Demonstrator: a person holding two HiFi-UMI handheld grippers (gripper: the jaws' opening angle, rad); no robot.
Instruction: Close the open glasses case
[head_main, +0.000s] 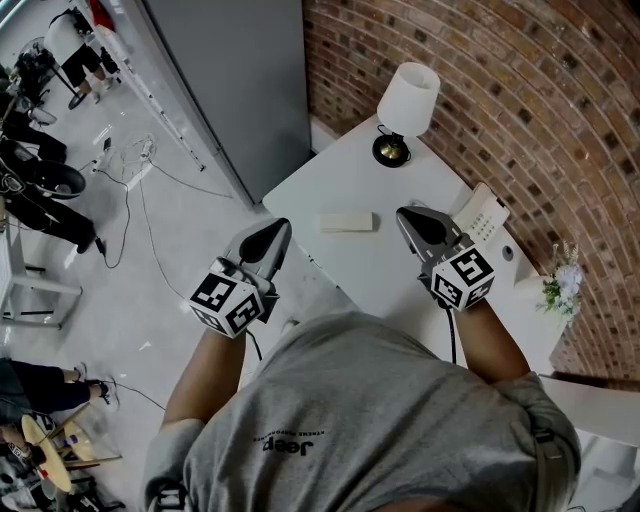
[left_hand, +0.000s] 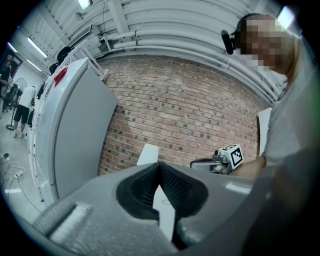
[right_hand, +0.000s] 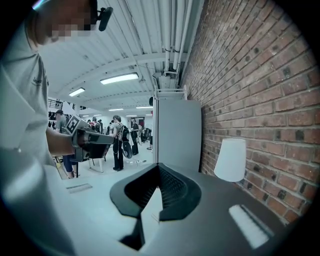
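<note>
A pale, flat, oblong glasses case (head_main: 347, 222) lies on the white table (head_main: 340, 170), its lid looking down flat; it also shows as a thin strip, the case (right_hand: 79, 188). My left gripper (head_main: 283, 226) hovers at the table's left edge, just left of the case. Its tips (left_hand: 159, 164) meet with nothing between them. My right gripper (head_main: 403, 213) is over the table to the right of the case, apart from it. Its jaws (right_hand: 159, 165) are shut and hold nothing. Each gripper shows in the other's view: the right gripper (left_hand: 220, 161) and the left gripper (right_hand: 85, 140).
A white lamp (head_main: 408, 105) on a dark base stands at the table's far end by the brick wall (head_main: 520, 90). A white keypad device (head_main: 482, 214) and small flowers (head_main: 560, 283) lie to the right. A grey cabinet (head_main: 240, 80) stands left; cables (head_main: 130, 160) trail on the floor.
</note>
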